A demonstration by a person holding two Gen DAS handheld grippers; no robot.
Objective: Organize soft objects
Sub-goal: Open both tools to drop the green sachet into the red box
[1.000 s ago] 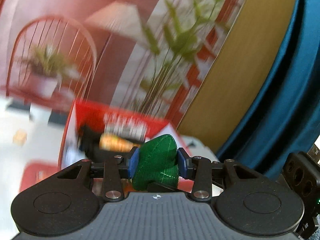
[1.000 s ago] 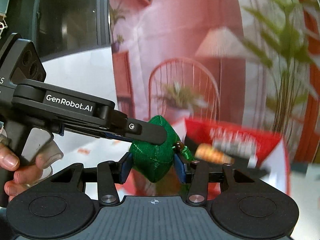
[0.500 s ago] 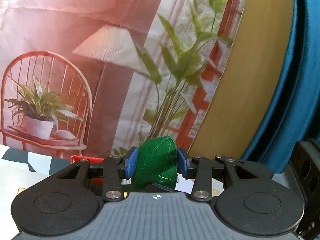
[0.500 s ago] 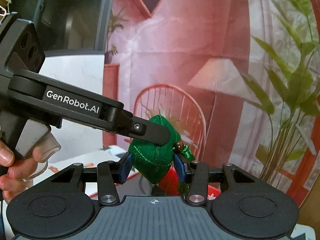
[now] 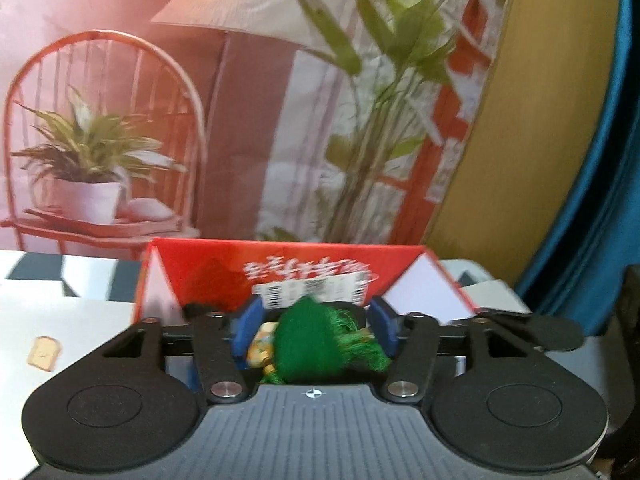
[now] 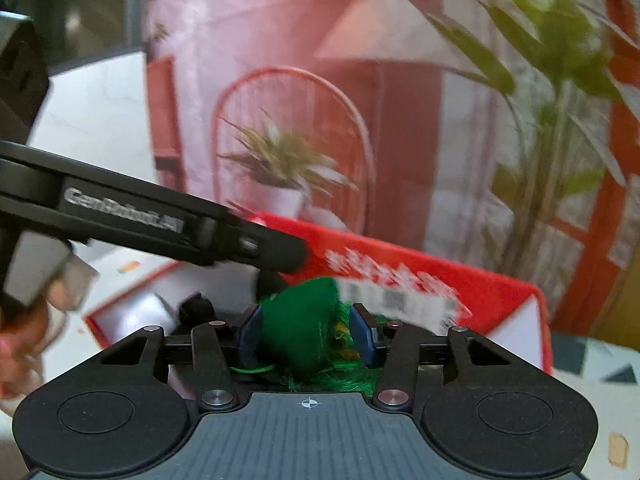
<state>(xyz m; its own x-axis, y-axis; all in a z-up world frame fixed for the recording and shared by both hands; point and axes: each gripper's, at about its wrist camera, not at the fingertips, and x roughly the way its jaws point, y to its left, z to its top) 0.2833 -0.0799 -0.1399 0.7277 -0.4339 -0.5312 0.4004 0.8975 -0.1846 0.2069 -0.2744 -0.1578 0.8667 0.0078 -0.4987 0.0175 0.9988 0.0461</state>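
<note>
Two grippers, one soft thing between them, one box.

Left gripper [image 5: 315, 328]: jaws released, just been opening, both blue pads [image 5: 248, 330] standing clear of the green tasselled pouch [image 5: 308, 344] that sits between them. Right gripper [image 6: 306, 332]: left-hand pad against the green cloth, right-hand pad seemingly a sliver off it with only fringe behind. Cannot tell through the blur whether that counts as a grasp or a let-go.

One pouch only, low over the open red box [image 5: 208, 268], just in front of its back wall with the white lettering and barcode label. Tassel splayed to the right in the left wrist view.

Inside the box, partly hidden by the pouch and the jaws: one yellow patterned item [image 5: 262, 344], mostly covered, and one black lump [image 6: 196, 306], too smeared to name. Box floor largely out of sight.

On the white surface [image 5: 80, 320]: one small toast-shaped piece [image 5: 44, 354], well apart from the box.

At the left edge of the right wrist view: a person's hand [image 6: 20, 336], cut off by the frame, on the left gripper's trigger. Lettering on that gripper's arm blurred.
</note>
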